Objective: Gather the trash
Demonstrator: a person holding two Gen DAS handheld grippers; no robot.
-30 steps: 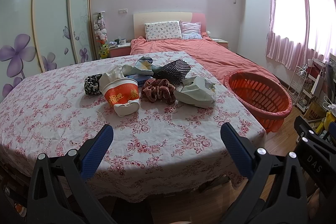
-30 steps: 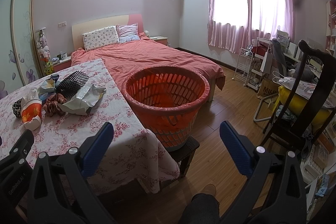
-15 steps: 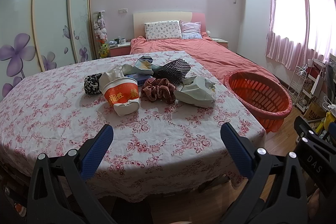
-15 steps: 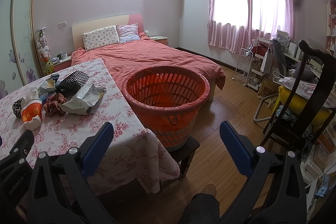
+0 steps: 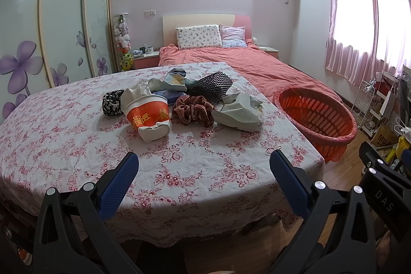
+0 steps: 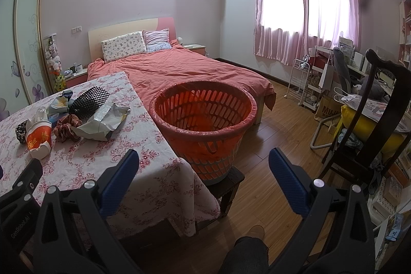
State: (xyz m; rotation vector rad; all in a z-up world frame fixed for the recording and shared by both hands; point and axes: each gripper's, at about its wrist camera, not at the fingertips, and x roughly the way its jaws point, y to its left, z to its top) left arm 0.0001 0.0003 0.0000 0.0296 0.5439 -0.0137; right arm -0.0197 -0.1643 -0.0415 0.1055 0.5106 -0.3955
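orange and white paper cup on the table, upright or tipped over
Tipped over: the orange and white paper cup lies on its side on the floral tablecloth, its crushed white end toward the camera.

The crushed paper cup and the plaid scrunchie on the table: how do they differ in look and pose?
The crushed paper cup is orange and white with printed characters, while the plaid scrunchie is dark red checked fabric. The cup lies on its side, dented, with tissue in its mouth; the scrunchie lies flat in a ruffled ring. The cup looks stiff, the scrunchie soft. Both rest on the floral tablecloth, side by side, untouched by either tongs.
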